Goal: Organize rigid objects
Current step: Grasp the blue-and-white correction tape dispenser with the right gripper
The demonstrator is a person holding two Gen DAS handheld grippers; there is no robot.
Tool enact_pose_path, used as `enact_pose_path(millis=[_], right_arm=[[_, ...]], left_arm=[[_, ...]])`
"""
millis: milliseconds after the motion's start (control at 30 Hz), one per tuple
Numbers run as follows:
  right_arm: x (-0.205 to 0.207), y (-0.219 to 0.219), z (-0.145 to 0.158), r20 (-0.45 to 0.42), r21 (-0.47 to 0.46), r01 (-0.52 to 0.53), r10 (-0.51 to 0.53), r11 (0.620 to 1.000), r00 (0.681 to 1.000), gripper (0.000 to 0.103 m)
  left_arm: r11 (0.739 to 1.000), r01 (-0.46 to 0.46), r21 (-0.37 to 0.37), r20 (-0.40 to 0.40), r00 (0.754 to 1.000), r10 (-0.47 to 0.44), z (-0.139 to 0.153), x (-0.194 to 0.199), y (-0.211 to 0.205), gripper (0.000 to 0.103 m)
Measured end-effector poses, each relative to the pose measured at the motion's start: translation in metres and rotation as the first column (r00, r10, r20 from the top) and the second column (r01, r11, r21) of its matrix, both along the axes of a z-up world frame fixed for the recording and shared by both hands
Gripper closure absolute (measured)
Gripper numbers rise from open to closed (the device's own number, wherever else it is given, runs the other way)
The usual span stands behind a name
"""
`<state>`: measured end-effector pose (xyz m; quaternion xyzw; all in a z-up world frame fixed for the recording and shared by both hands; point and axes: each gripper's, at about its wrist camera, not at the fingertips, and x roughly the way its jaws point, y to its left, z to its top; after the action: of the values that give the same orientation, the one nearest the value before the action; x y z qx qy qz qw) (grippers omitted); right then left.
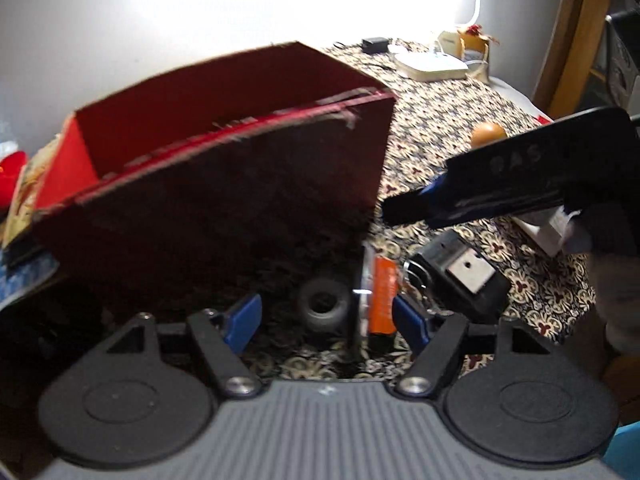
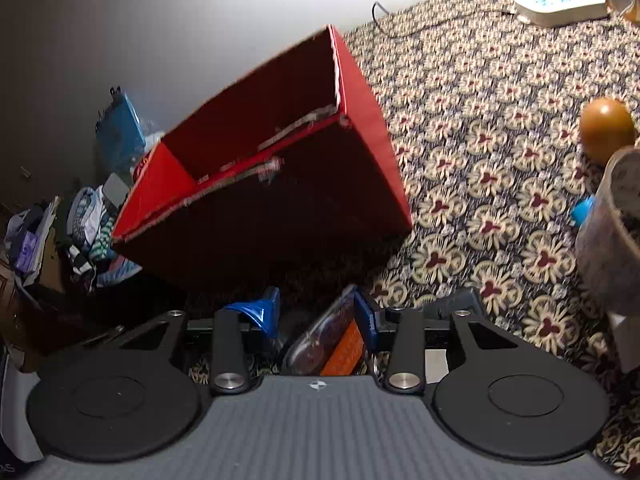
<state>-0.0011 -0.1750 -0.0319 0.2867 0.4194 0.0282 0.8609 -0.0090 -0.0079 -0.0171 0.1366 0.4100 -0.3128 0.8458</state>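
Note:
A red open-topped cardboard box stands on the patterned tablecloth; it also shows in the right wrist view. My left gripper is open, just in front of the box. Between its blue pads lie a small black toy tyre and an orange-labelled flat object standing on edge by the right pad. My right gripper is open around that same orange-labelled object, which leans against its right pad. The right gripper's body also shows in the left wrist view.
A black block with a metal plate lies right of the left gripper. A brown egg-shaped object, a pale cup and a white power strip sit on the cloth to the right. Clutter lies left of the box.

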Motion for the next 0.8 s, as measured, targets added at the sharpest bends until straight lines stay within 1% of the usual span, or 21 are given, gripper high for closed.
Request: enact_pose_path(millis=[100,167,200,267,333,400,467,500,533,567,600,800], right_arm=[[0.001,-0.005,-0.010,-0.029,0.040,0.013,-0.012,0.999,0.999,0.079],[0.002,-0.009,-0.014,-0.044,0.062,0.027,-0.025,0.998,0.999,0.079],[0.003,-0.011,-0.016,-0.049,0.071,0.032,-0.028,0.997,0.998,0.079],[0.004,-0.014,-0.018,-0.053,0.080,0.035,-0.031,0.996,0.998,0.079],[0.006,-0.015,-0.019,-0.058,0.084,0.032,-0.027,0.996,0.998,0.079],[0.008,-0.016,-0.021,-0.062,0.089,0.024,-0.018,0.996,0.998,0.079],[0.011,-0.017,-0.024,-0.066,0.093,0.016,-0.009,0.996,0.998,0.079],[0.012,-0.017,-0.025,-0.069,0.096,0.012,-0.005,0.995,0.998,0.079],[0.014,-0.017,-0.026,-0.071,0.100,0.008,-0.001,0.995,0.997,0.079],[0.015,-0.017,-0.027,-0.073,0.104,0.005,0.003,0.995,0.997,0.079],[0.016,-0.017,-0.027,-0.074,0.109,0.003,0.005,0.994,0.997,0.079],[0.019,-0.018,-0.031,-0.080,0.136,-0.001,0.012,0.991,0.997,0.079]], left_arm=[[1.000,0.004,-0.003,-0.004,1.000,-0.004,-0.008,0.003,-0.011,0.032],[1.000,0.002,0.006,-0.010,1.000,-0.002,-0.015,0.007,-0.019,0.039],[1.000,0.002,0.011,-0.019,1.000,-0.002,-0.018,0.008,-0.023,0.045],[1.000,0.010,0.024,-0.034,0.999,-0.010,-0.024,0.011,-0.031,0.047],[0.999,0.022,0.038,-0.037,0.999,-0.020,-0.029,0.010,-0.036,0.056],[0.998,0.024,0.051,-0.040,0.999,-0.022,-0.032,0.012,-0.039,0.060],[0.998,0.016,0.058,-0.043,0.999,-0.013,-0.035,0.014,-0.041,0.067],[0.998,0.007,0.064,-0.040,0.999,-0.005,-0.036,0.015,-0.042,0.074],[0.997,0.000,0.072,-0.035,0.999,0.002,-0.038,0.016,-0.044,0.079],[0.997,-0.001,0.076,-0.037,0.999,0.004,-0.040,0.016,-0.046,0.081],[0.997,-0.001,0.074,-0.046,0.999,0.004,-0.042,0.017,-0.046,0.087],[0.999,-0.014,0.043,-0.057,0.998,0.016,-0.042,0.021,-0.043,0.089]])
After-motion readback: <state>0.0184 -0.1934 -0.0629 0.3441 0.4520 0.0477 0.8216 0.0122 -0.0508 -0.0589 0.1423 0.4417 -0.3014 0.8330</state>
